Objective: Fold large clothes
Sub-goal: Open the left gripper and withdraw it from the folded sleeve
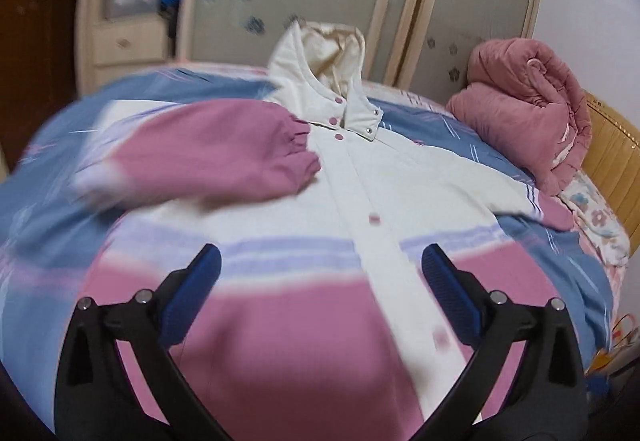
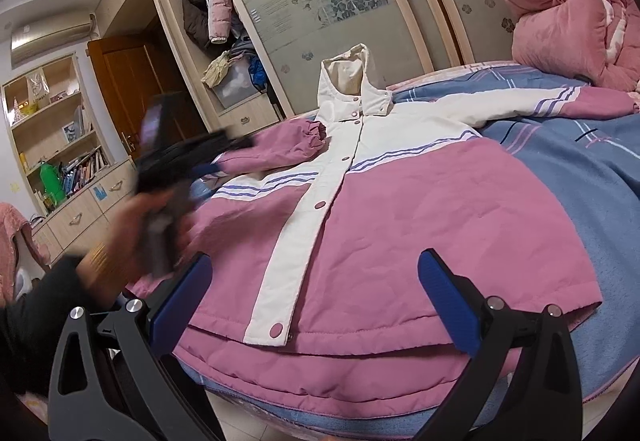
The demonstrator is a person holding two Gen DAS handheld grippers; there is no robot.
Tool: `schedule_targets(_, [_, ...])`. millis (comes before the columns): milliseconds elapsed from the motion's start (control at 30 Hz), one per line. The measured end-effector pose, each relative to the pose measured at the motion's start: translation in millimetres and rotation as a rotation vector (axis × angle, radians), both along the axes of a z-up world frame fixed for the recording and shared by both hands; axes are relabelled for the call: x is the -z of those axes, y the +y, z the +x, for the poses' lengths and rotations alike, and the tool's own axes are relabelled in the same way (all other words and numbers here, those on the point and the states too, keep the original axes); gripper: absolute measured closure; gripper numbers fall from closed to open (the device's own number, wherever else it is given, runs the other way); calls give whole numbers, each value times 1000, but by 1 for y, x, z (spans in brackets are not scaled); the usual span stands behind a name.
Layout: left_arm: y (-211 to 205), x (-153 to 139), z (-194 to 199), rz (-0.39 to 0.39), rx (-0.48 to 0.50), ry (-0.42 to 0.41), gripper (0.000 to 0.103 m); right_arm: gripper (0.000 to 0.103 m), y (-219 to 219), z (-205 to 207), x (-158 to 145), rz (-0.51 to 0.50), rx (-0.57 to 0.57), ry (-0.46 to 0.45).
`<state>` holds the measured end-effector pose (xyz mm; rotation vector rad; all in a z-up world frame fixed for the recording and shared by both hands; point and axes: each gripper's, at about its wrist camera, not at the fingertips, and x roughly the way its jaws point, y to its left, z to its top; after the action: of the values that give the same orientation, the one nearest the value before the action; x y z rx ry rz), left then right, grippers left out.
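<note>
We had the pink-and-white hooded jacket (image 2: 400,209) spread face-up on the bed (image 2: 600,177), one sleeve (image 1: 216,153) already folded across its chest, the other sleeve (image 2: 560,101) still outstretched, both claws, left (image 1: 320,285) and right (image 2: 316,297), gaping empty.

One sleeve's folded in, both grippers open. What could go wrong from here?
1. The folded sleeve lies loose across the jacket chest; dragging the body could flip it back out.
2. The other sleeve reaches toward the pink quilt; pulling it in might snag there.
3. The hem hangs at the bed edge, under the open right gripper; a tug could slide the puffy coat off. Left gripper is also open.
</note>
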<state>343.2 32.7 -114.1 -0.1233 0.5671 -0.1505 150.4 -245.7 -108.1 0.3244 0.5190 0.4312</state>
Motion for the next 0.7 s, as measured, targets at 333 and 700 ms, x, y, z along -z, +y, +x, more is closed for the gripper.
schedule_targets(333, [14, 2, -205, 196, -184, -337, 2, 1, -16, -11, -7, 1, 141, -74])
schedule_targets(700, [2, 3, -195, 181, -176, -288, 2, 1, 7, -38, -28, -275, 356, -261])
